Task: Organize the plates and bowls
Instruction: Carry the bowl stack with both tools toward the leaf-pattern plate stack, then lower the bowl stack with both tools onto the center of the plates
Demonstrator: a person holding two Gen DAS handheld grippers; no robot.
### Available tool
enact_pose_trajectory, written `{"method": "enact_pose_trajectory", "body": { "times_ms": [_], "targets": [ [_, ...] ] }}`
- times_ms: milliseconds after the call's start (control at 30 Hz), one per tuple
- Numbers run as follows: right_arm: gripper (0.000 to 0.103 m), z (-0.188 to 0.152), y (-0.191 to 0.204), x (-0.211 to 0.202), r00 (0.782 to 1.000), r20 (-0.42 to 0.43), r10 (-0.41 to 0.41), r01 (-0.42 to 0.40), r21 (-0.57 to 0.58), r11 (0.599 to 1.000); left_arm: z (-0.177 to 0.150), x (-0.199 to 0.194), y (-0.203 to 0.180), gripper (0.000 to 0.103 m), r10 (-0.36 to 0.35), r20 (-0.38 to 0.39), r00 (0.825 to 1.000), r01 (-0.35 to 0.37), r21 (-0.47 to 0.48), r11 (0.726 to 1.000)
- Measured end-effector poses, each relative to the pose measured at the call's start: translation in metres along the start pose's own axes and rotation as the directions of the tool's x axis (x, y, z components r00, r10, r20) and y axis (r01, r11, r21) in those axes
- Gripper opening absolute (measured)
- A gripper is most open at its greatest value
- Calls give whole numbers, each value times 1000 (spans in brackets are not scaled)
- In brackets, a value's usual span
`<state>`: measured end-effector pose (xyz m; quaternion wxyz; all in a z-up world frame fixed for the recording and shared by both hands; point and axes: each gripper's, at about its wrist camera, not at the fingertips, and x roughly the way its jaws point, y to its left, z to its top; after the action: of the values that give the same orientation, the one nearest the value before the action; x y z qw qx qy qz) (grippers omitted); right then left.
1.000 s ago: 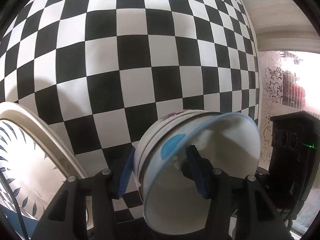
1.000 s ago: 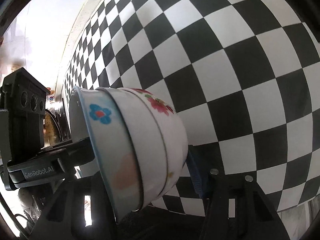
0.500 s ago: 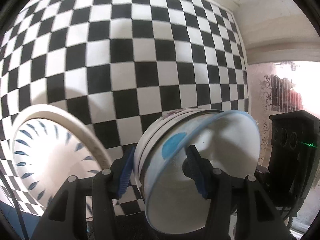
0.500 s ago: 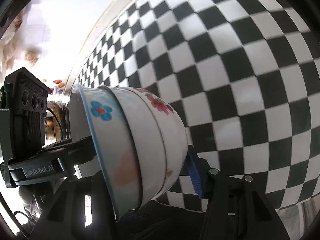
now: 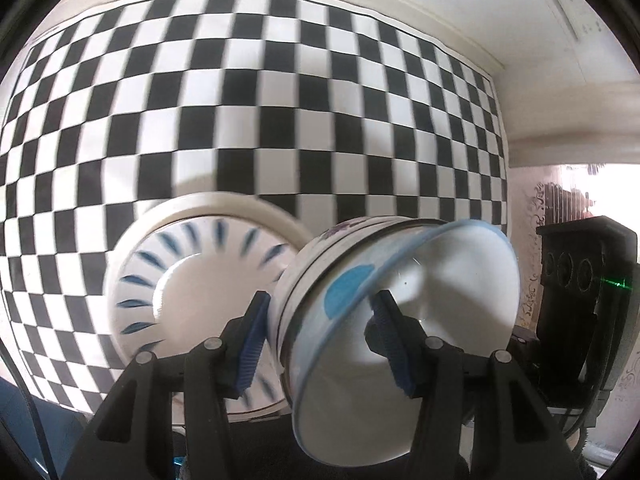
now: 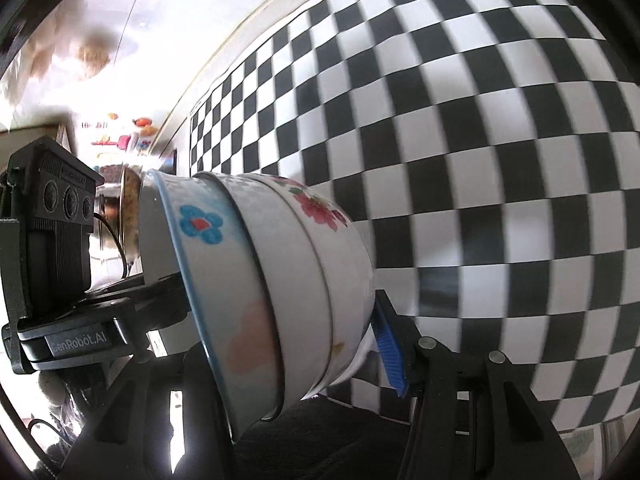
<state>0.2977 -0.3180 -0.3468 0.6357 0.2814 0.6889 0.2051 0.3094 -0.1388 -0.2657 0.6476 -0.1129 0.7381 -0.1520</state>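
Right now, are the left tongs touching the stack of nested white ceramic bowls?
Touching. The left wrist view shows the left tongs clamping the stack of nested white ceramic bowls, one blue pad outside against the wall, the other inside.

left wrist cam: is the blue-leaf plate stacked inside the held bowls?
No. The blue-leaf plate lies on the checkered cloth, beside the bowl stack.

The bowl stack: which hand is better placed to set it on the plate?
Left, probably: the plate lies beside the left tool clamping the bowl stack; the right wrist view shows no plate.
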Motion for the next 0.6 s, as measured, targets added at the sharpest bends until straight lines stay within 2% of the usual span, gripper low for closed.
{"method": "enact_pose_trajectory", "body": {
  "times_ms": [300, 600],
  "targets": [
    [54, -3, 35, 53, 998, -56, -8, 7, -32, 999, -13, -5, 54, 51, 8, -2, 1000, -8, -66, 998],
    [54, -9, 38, 87, 996, -85, -10, 10, -4, 1000, -18, 8, 87, 51, 6, -35, 999, -9, -90, 996]
  ]
}}
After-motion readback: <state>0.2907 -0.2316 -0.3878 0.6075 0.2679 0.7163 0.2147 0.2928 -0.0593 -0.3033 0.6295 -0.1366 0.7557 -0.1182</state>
